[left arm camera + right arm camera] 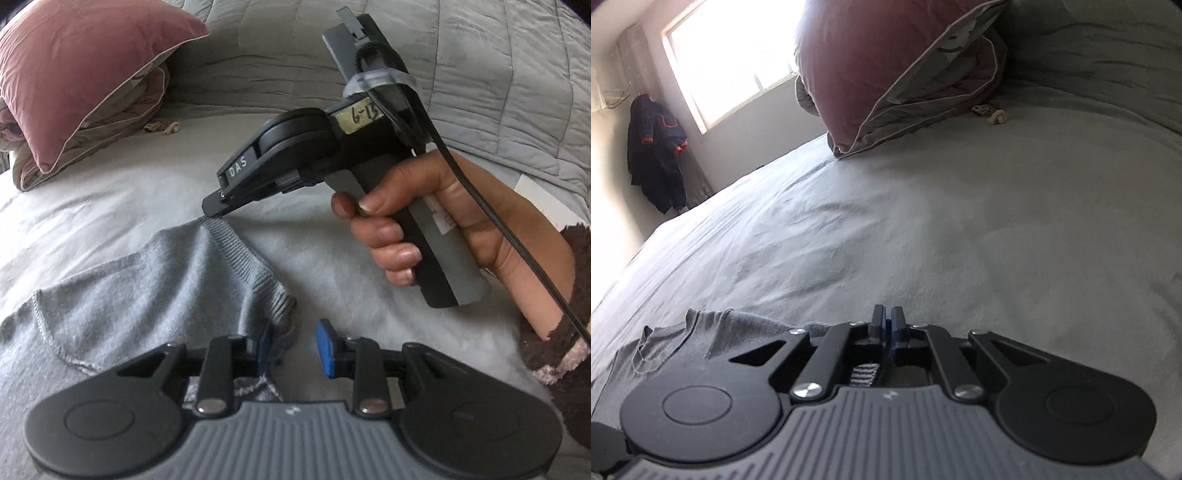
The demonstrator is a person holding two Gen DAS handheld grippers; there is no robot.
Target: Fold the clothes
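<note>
On a bed (332, 258), the right gripper (214, 210) pinches a grey sweater's (147, 280) ribbed hem; the left gripper (295, 347) gapes beside it. Both corners want lifting level.

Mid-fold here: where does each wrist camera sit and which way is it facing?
Left wrist: on left tongs, facing across the bed at the grey sweater; shows right tongs and hand.
Right wrist: on right tongs, low, facing window; no hand visible.
Shared: sweater, pink pillow.
</note>
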